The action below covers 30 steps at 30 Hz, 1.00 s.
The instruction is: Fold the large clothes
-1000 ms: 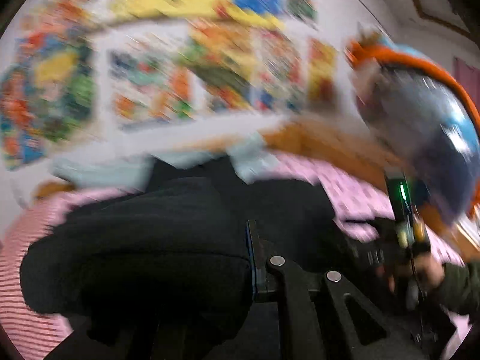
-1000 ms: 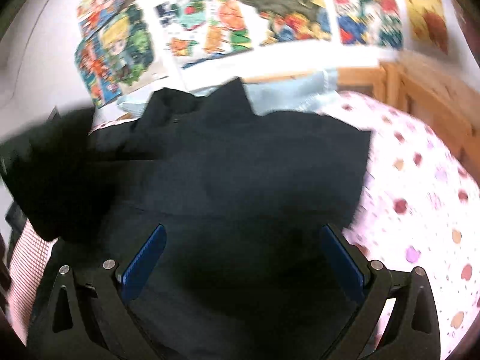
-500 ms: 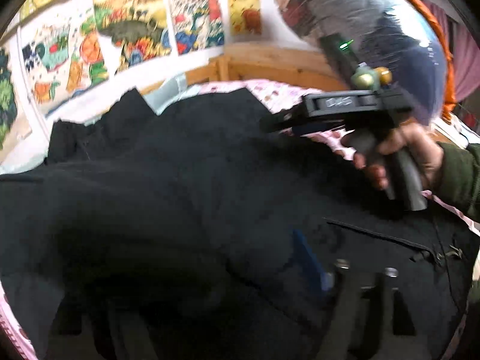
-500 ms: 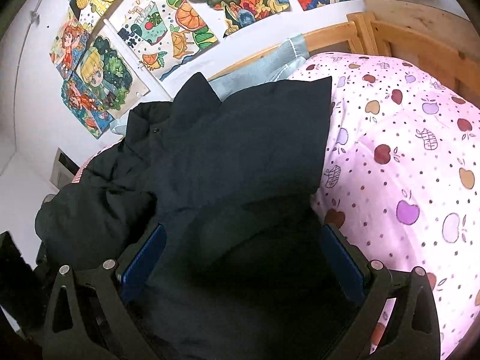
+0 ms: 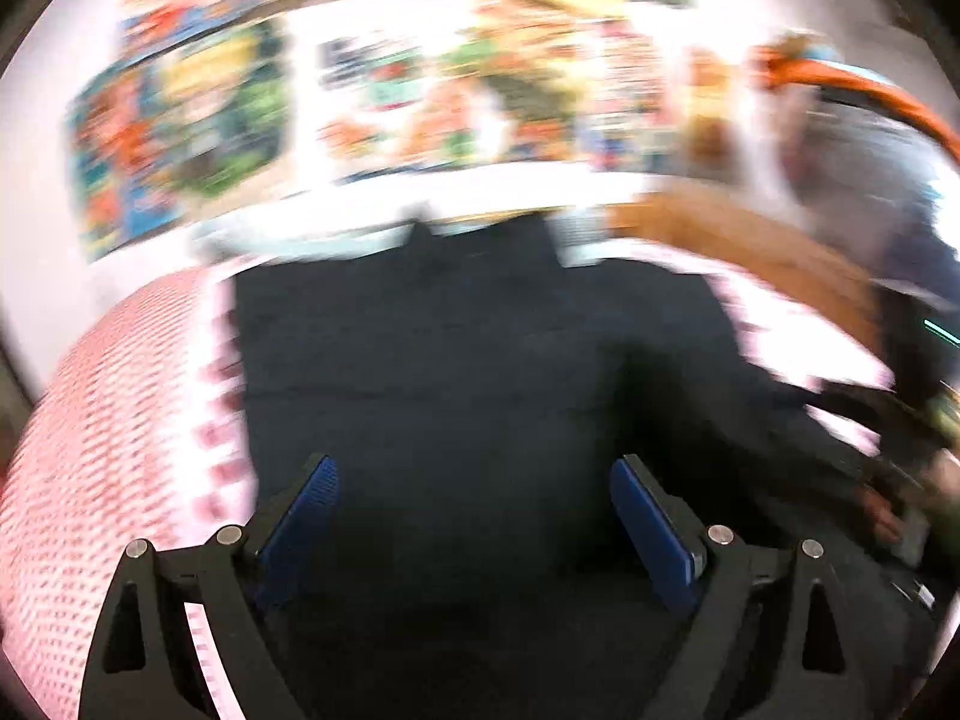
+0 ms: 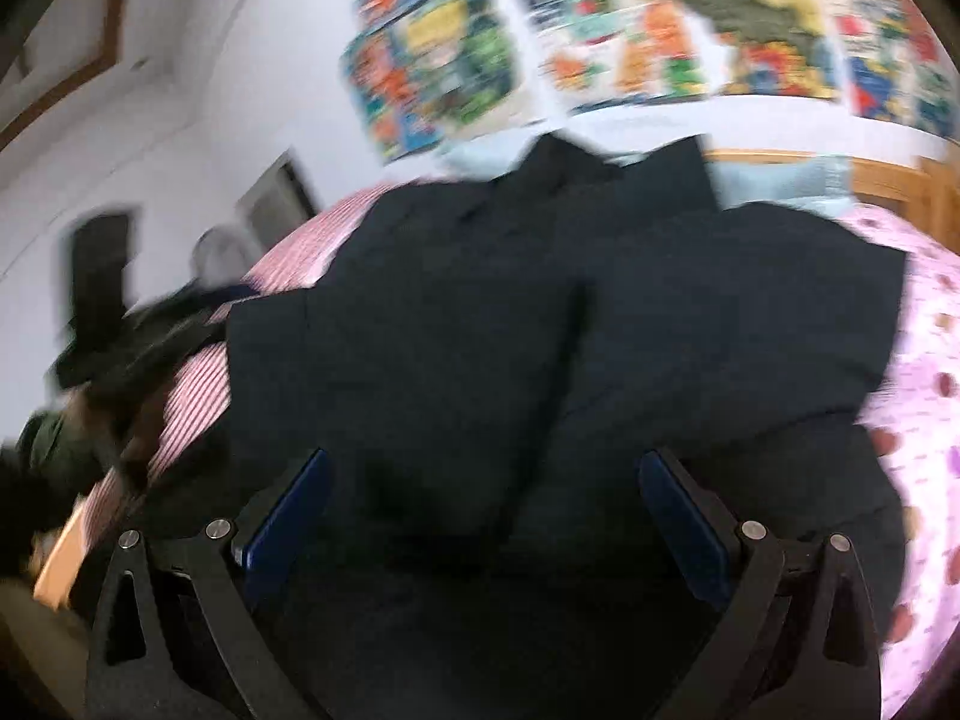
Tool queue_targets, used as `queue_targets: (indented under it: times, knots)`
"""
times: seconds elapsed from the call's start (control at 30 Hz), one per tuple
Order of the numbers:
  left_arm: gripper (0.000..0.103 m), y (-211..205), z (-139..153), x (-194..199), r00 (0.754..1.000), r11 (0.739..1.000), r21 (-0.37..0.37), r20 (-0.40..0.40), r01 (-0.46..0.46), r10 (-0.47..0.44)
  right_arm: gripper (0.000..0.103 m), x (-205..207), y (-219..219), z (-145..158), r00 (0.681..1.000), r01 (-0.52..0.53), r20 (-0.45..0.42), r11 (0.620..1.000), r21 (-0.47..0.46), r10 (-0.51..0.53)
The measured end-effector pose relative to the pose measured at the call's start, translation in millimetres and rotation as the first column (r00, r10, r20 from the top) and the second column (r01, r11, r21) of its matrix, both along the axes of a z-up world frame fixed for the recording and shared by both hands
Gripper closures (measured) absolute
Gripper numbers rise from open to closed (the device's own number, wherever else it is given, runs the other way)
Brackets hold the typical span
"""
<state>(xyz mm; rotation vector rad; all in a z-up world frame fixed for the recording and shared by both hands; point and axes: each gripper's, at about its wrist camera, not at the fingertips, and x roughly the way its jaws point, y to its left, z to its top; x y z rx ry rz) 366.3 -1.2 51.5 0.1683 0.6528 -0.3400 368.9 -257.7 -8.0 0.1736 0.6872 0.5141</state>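
**Both grippers free over the black jacket**

Left gripper [image 5: 474, 516] was clamped on a bunched sleeve a second ago; now its jaws stand wide apart, nothing between the blue pads [image 5: 651, 525], just dark cloth below. Right gripper [image 6: 480, 510] jaws also spread wide, holding nothing, same as before. Black jacket [image 6: 570, 324] lies flatter on the pink bedspread [image 6: 924, 420], collar toward the poster wall [image 6: 600, 30]. Both views motion-blurred; contact with the fabric unclear.
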Motion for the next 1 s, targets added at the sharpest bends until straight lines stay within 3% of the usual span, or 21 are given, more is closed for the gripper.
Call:
queue_targets:
  times: [0.17,0.3,0.47,0.53,0.57,0.6,0.63,0.67,0.7,0.77,0.83,1.0]
  knots:
    - [0.011,20.6,-23.6,36.6,0.977,0.976,0.063,-0.043,-0.208,0.211,0.003,-22.9,36.1,6.6,0.997,-0.082,-0.016,0.987,-0.141,0.08]
    - [0.011,25.0,-34.1,50.4,0.964,0.969,0.002,-0.101,-0.246,0.245,0.003,-41.3,62.3,14.9,0.997,-0.068,0.01,0.971,-0.231,0.072]
    - [0.011,24.2,-40.1,55.4,0.959,0.965,-0.044,-0.133,-0.258,0.25,0.003,-20.8,109.6,-3.3,0.999,-0.018,0.014,0.864,-0.503,0.029]
    - [0.011,26.0,-39.1,55.0,0.961,0.966,-0.046,-0.125,-0.255,0.248,0.004,-14.0,112.7,-0.9,0.998,0.053,0.05,0.839,-0.542,-0.031]
    - [0.011,26.4,-37.2,53.6,0.962,0.966,-0.04,-0.115,-0.254,0.248,0.005,-13.1,109.7,5.3,0.995,0.1,0.08,0.836,-0.54,-0.066]
    - [0.011,28.3,-37.0,54.4,0.962,0.967,-0.032,-0.107,-0.254,0.25,0.018,-15.3,105.2,13.0,0.992,0.119,0.099,0.846,-0.519,-0.079]
    - [0.011,28.3,-35.3,53.6,0.963,0.967,-0.021,-0.097,-0.253,0.25,0.043,-17.6,98.9,21.0,0.99,0.128,0.112,0.864,-0.487,-0.083]
    - [0.011,28.1,-33.1,53.2,0.965,0.968,-0.009,-0.084,-0.251,0.25,0.055,-19.9,92.8,28.4,0.989,0.131,0.118,0.879,-0.458,-0.086]
    - [0.011,27.7,-30.6,52.6,0.965,0.968,0.003,-0.068,-0.252,0.252,0.064,-21.7,83.1,38.5,0.986,0.151,0.126,0.89,-0.43,-0.106]
    - [0.011,25.3,-26.4,53.2,0.967,0.968,0.018,-0.045,-0.251,0.252,0.072,-26.1,56.0,56.9,0.974,0.214,0.154,0.903,-0.371,-0.168]
    - [0.011,22.6,-23.3,54.3,0.968,0.968,0.028,-0.025,-0.25,0.251,0.091,-30.2,19.5,72.9,0.957,0.278,0.163,0.921,-0.274,-0.241]
    - [0.011,10.9,-30.2,62.4,0.959,0.957,0.07,-0.011,-0.281,0.282,0.092,-32.3,-53.8,85.9,0.892,0.444,0.18,0.88,-0.17,-0.415]
